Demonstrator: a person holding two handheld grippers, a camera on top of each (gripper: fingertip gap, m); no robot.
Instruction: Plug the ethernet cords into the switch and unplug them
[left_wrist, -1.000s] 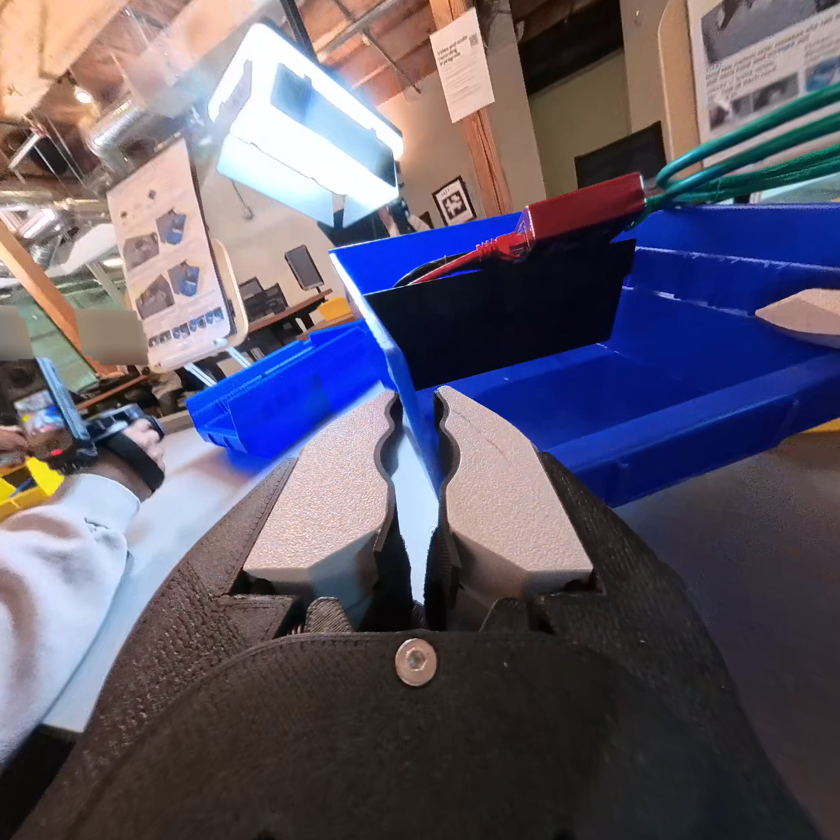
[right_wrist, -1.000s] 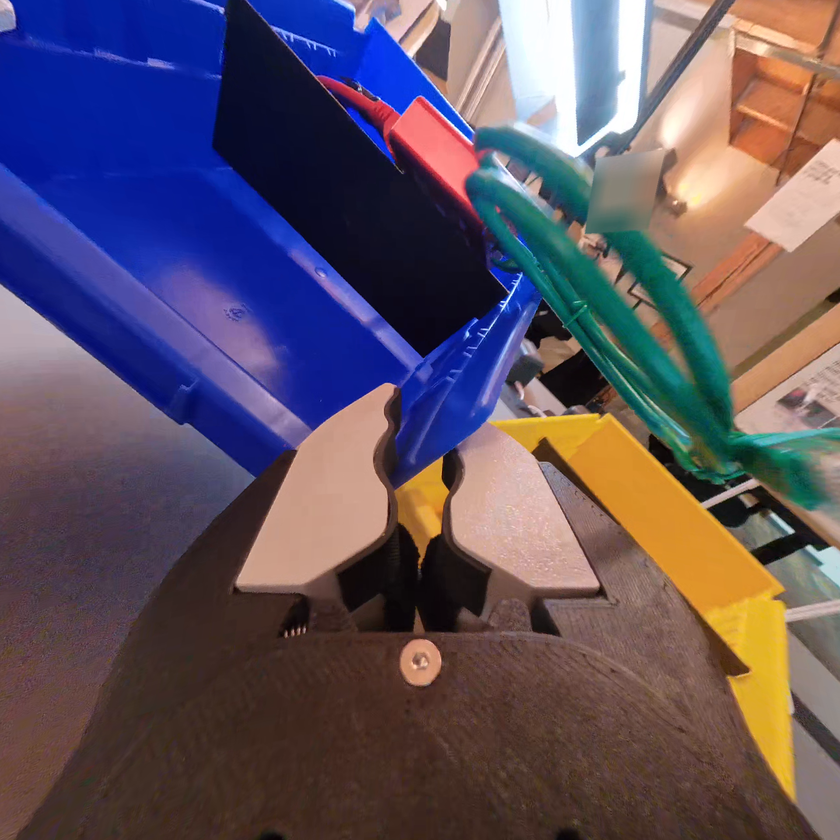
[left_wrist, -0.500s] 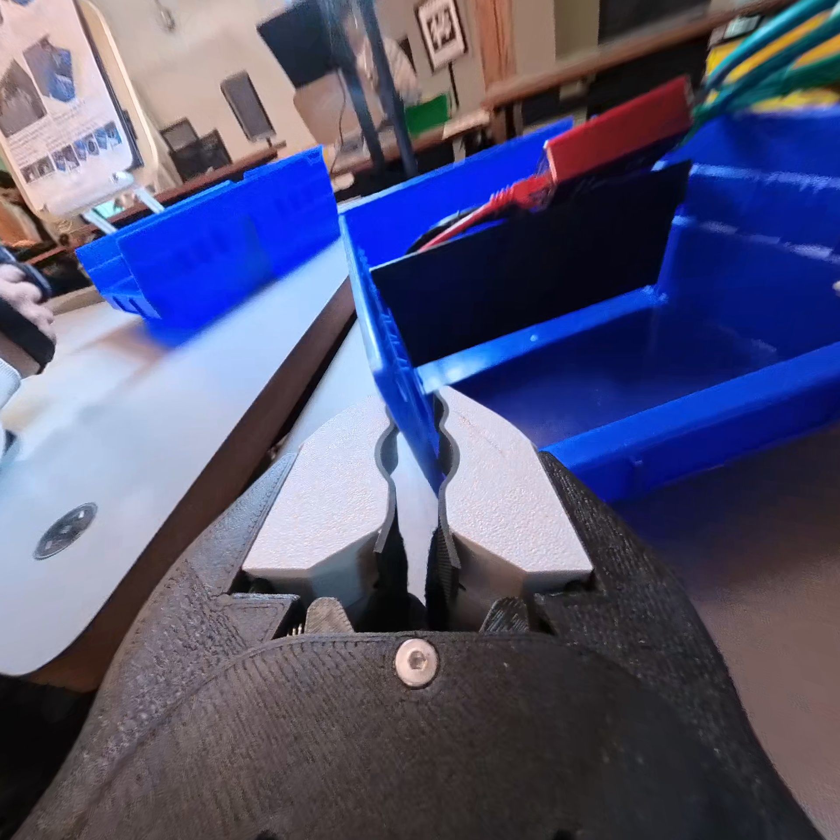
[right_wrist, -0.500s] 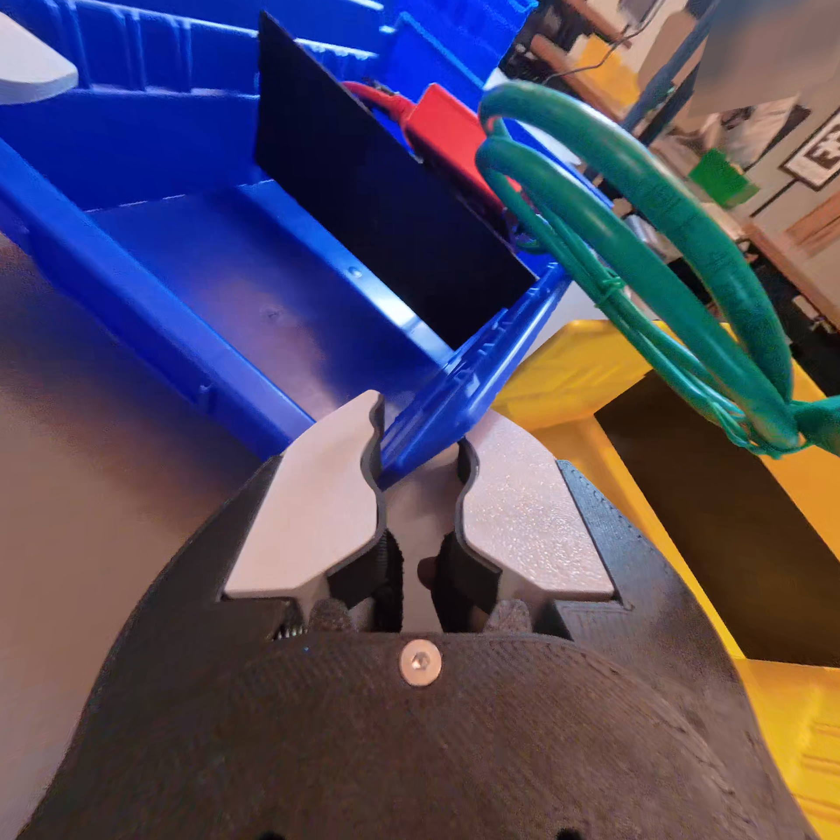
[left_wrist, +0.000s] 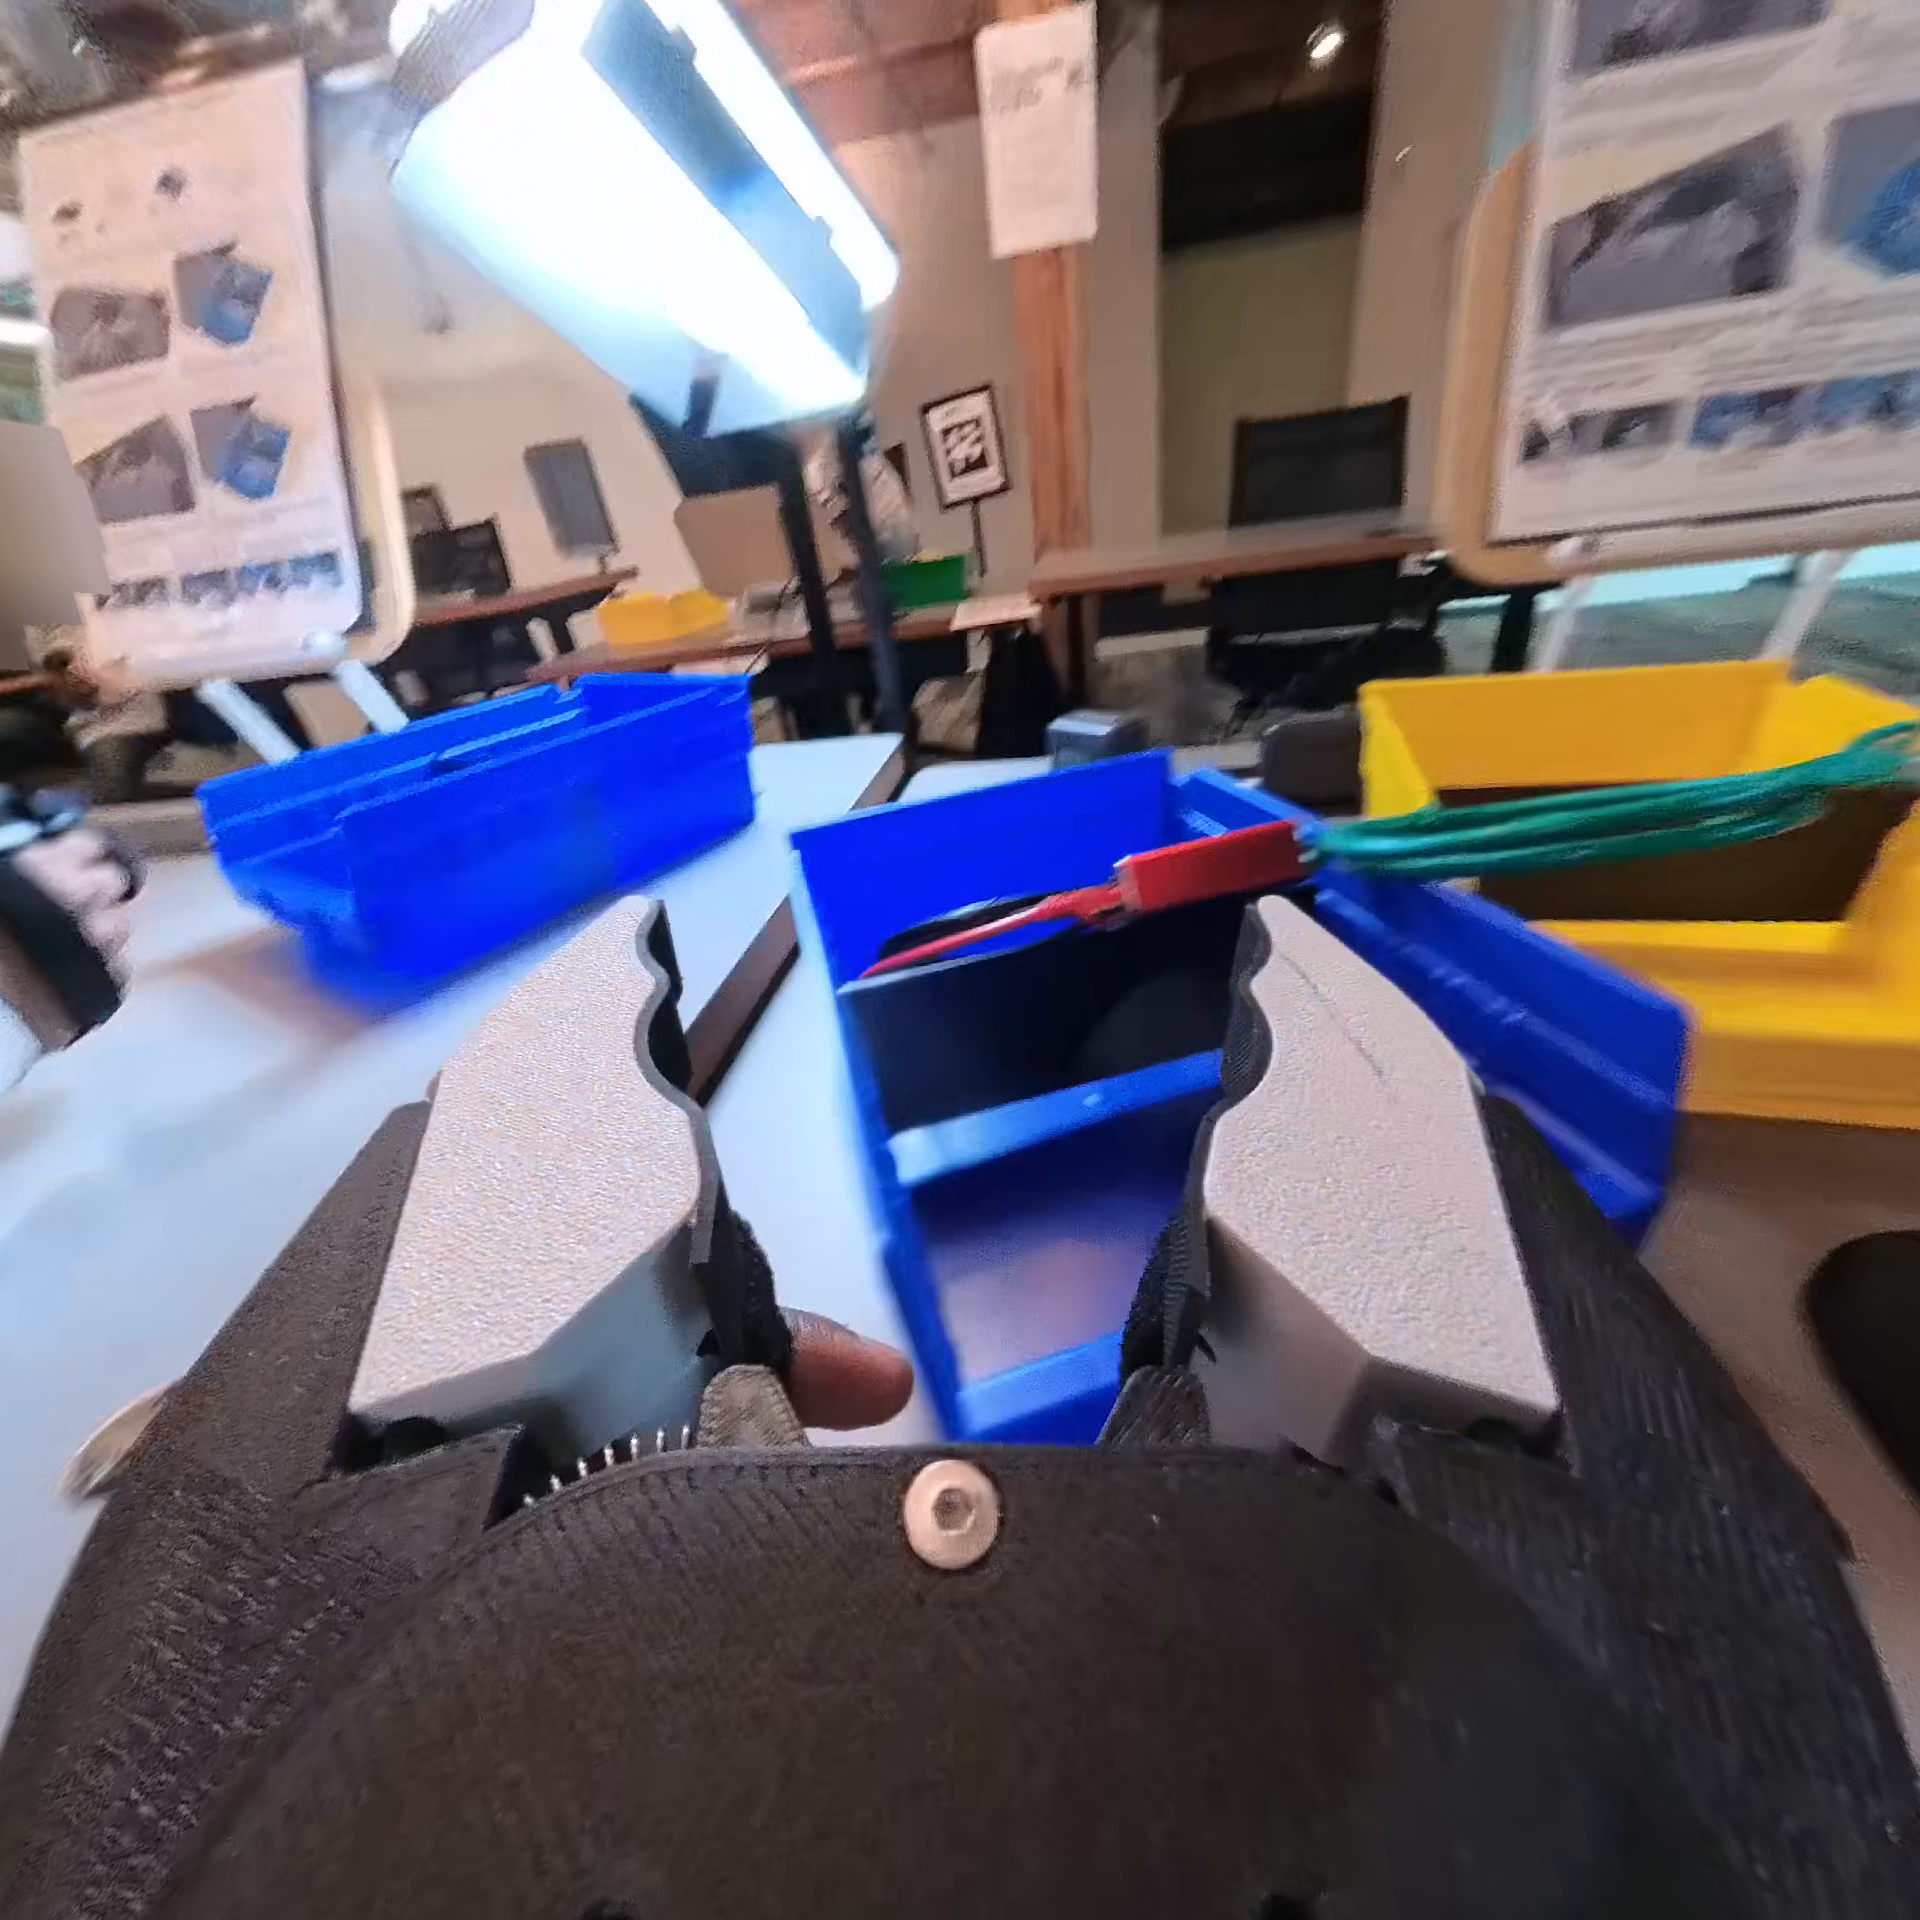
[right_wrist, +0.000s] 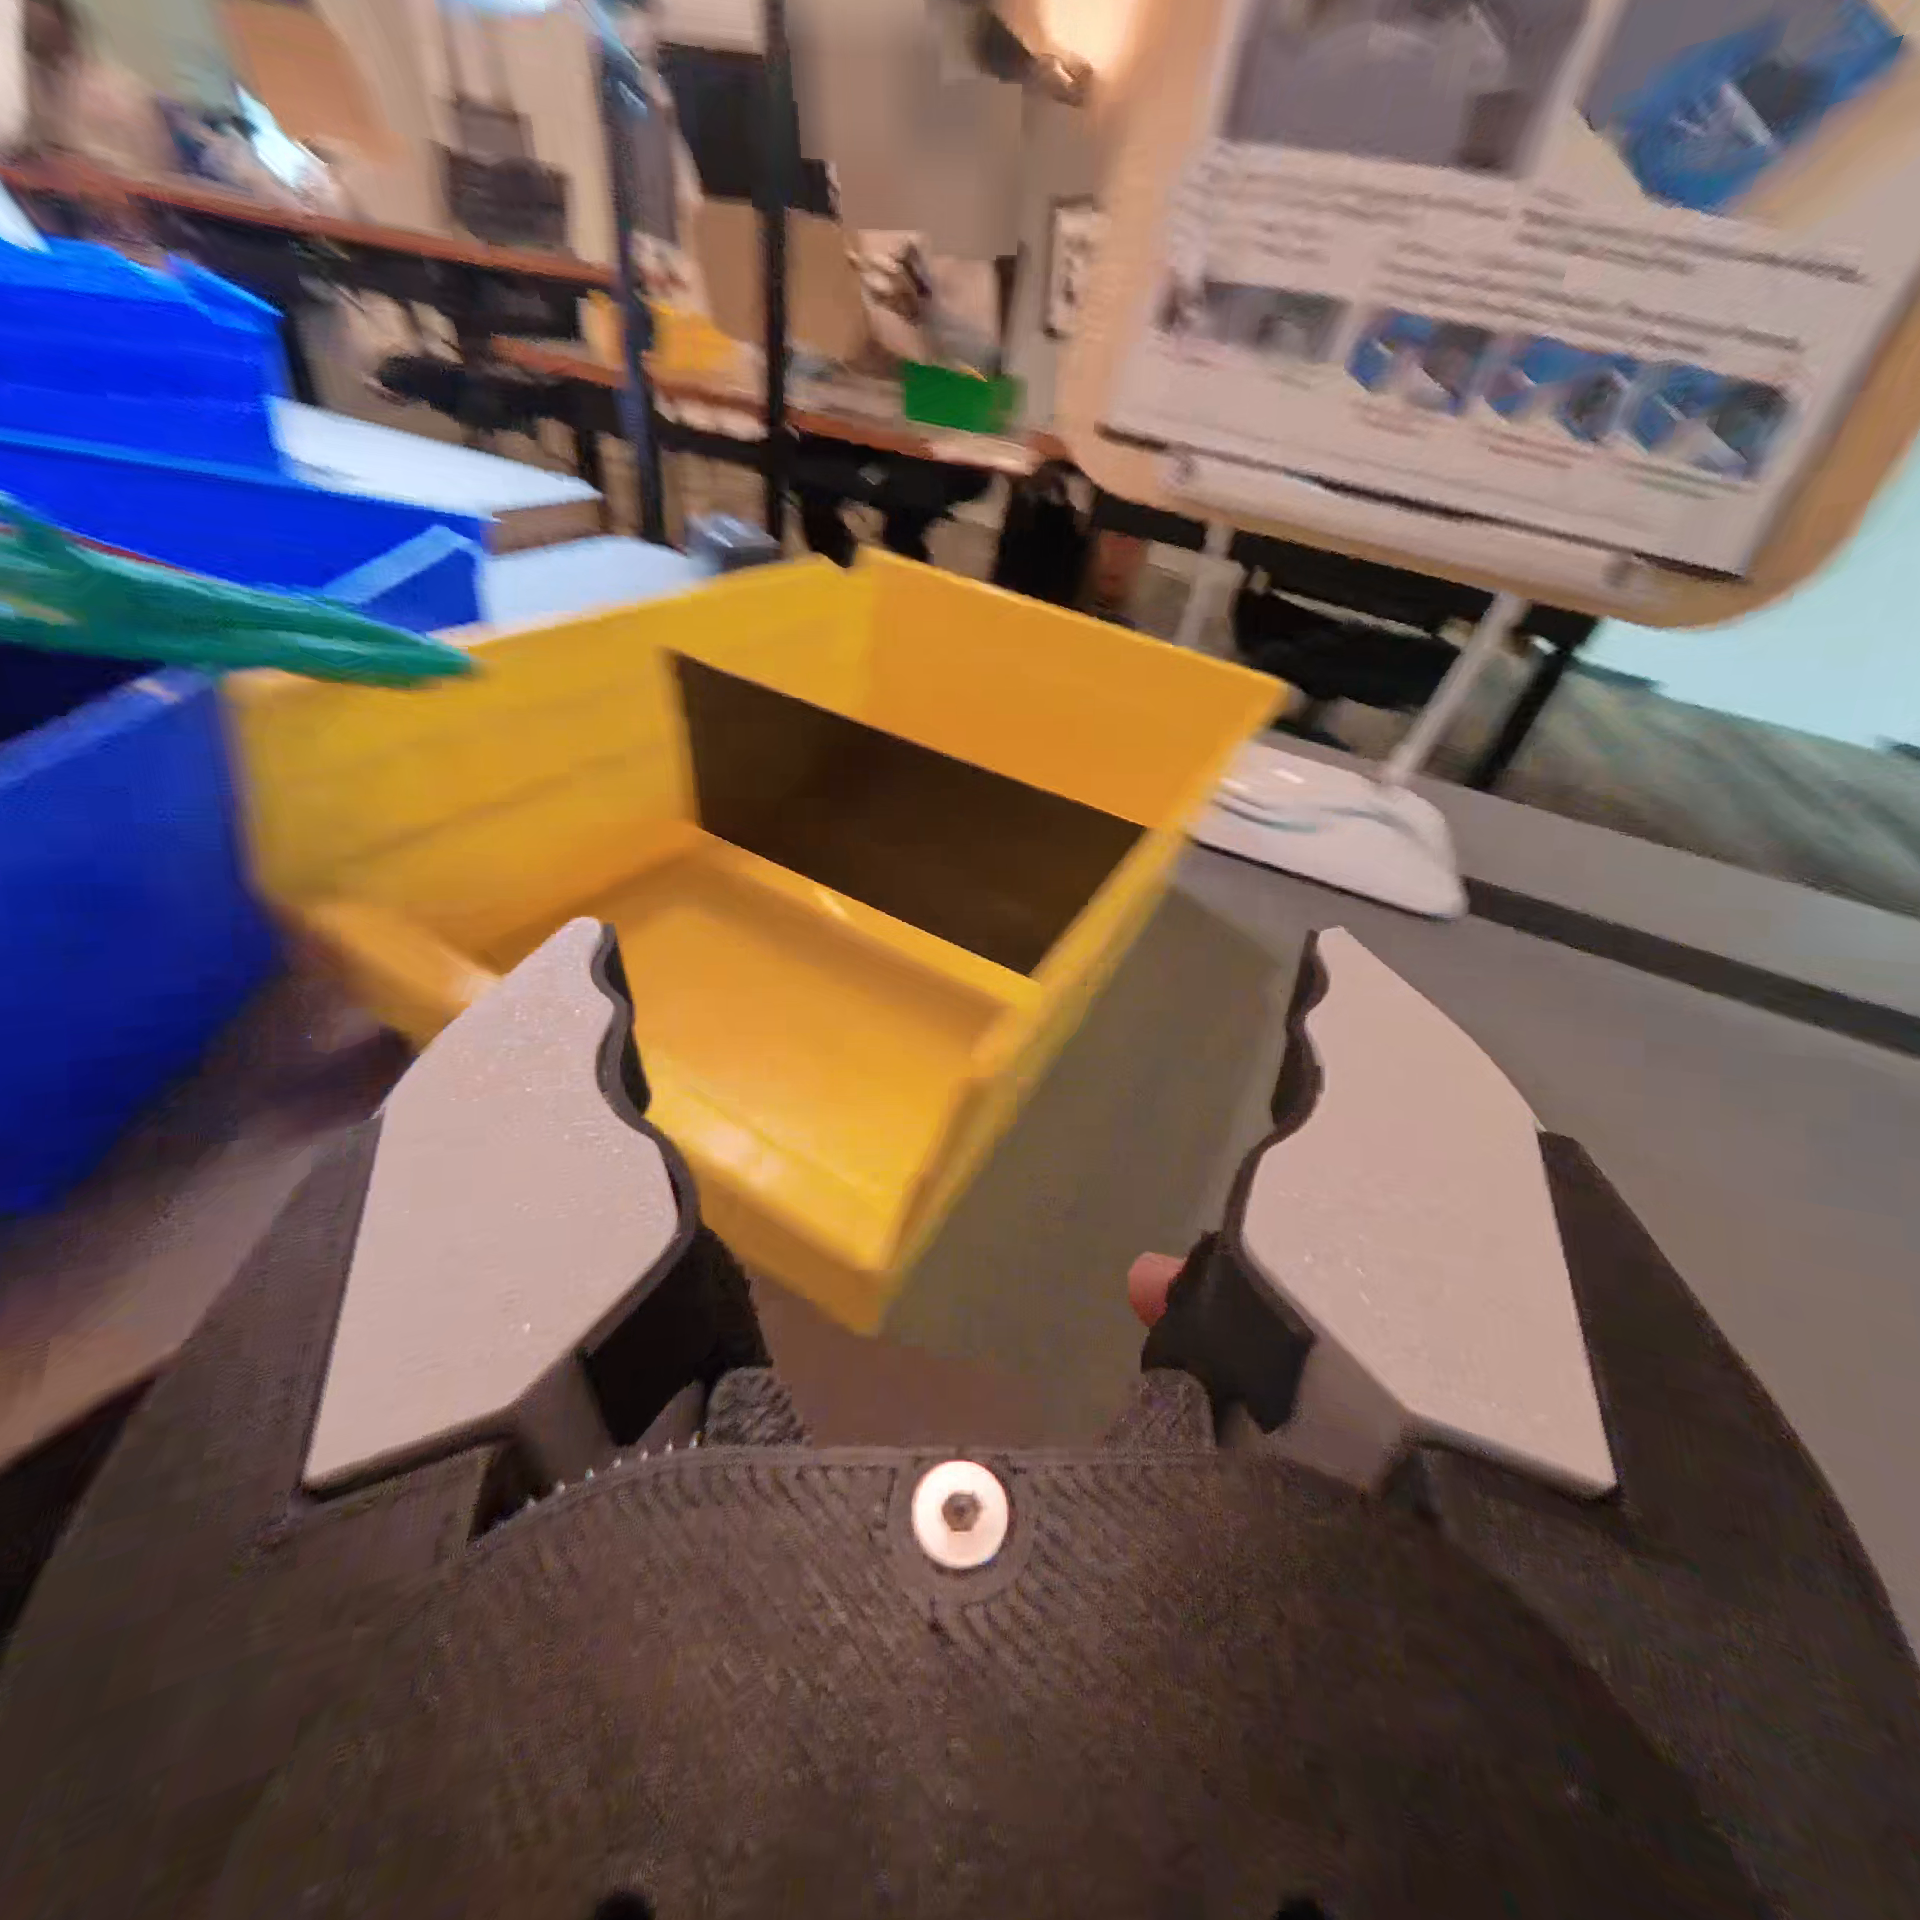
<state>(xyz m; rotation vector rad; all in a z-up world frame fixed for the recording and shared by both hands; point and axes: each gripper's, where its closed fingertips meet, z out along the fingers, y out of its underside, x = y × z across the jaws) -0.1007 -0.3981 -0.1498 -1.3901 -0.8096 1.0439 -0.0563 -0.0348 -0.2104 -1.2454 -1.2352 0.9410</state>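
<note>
**Both tongs apart, nothing held**

Left tongs (left_wrist: 951, 1018): jaws spread wide, empty. They sit low over the counter (left_wrist: 790, 1132), in front of the blue bin (left_wrist: 1455, 997); the bin's open front shows between the fingers. A black divider panel (left_wrist: 997, 1029) stands across the bin's interior. A red switch (left_wrist: 1210, 878) sticks up above that panel toward the bin's back right corner. A red cord (left_wrist: 997, 930) runs off its left end down behind the panel. A bundle of green ethernet cords (left_wrist: 1621, 821) leaves its right end and hangs out over the bin's right wall toward the yellow bin (left_wrist: 1558, 727). Cannot tell from the blur which cords are seated in ports.

Right tongs (right_wrist: 956, 997): jaws also wide apart, empty. They face the yellow bin (right_wrist: 790, 1039), which stands just right of the blue bin (right_wrist: 104, 914) and has its own dark divider (right_wrist: 894, 810). The tip of the green cords (right_wrist: 229, 634) reaches in from the left edge, over the yellow bin's left wall.

A second blue bin (left_wrist: 468, 800) stands farther back toward the counter's left side, well apart. A poster board (right_wrist: 1455, 281) stands beyond the counter's far right edge.
</note>
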